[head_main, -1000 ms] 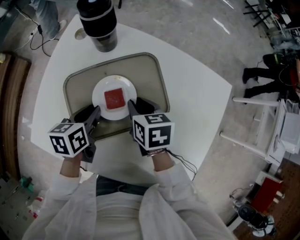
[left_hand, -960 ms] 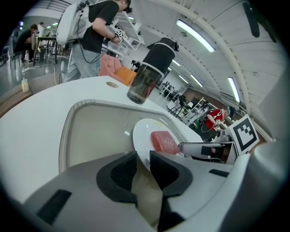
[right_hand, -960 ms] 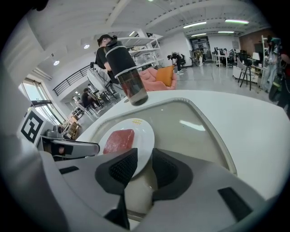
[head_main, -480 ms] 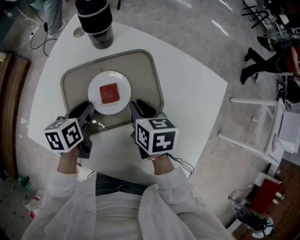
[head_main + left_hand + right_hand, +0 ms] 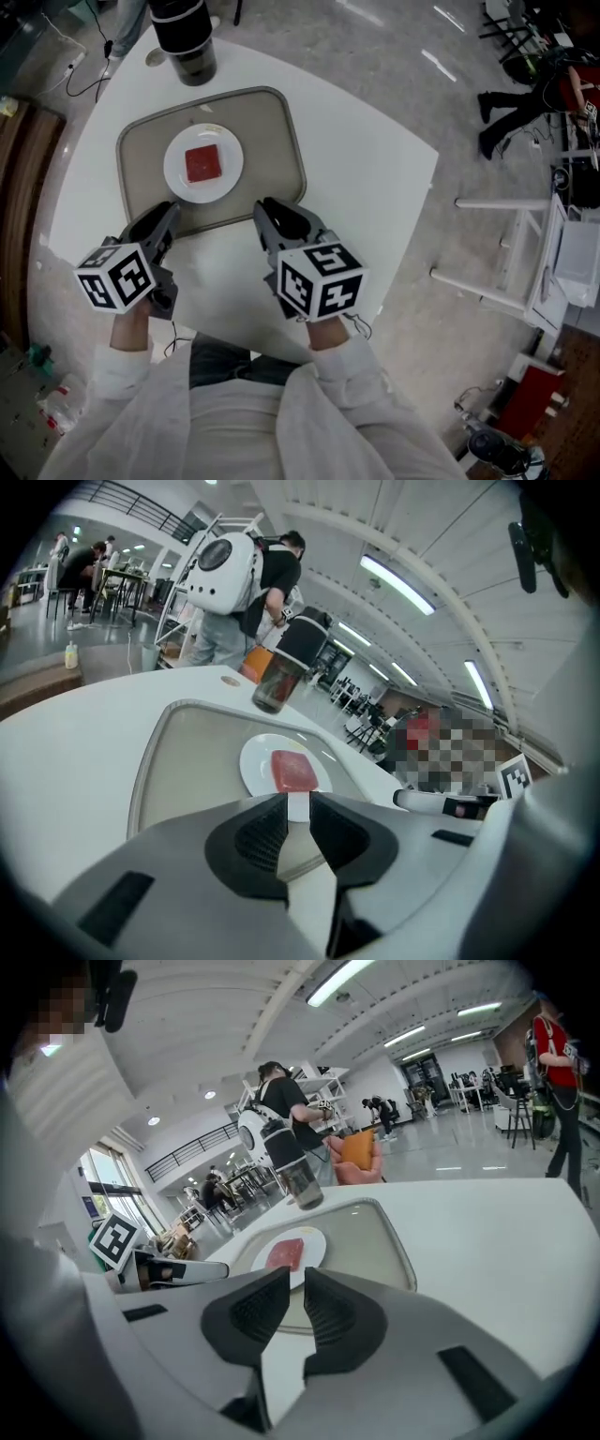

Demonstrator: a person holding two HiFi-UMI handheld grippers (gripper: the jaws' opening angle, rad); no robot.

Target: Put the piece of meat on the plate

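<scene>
- Hovering empty, the right claw has just been closing down to a narrow gap. The left claw is barely parted too, nothing between.
- Both are near the tray edge, over the table.
- Meat is already on the plate. Looks soft, light and slippery, so I'd pinch its sides gently.

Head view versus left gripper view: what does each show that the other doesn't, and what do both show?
Only the head view: the person's white sleeves and the marker cube on the left gripper. Only the left gripper view: ceiling lights and a bystander's white backpack. Both: the tray, the plate with the meat on it, and the dark cup.
</scene>
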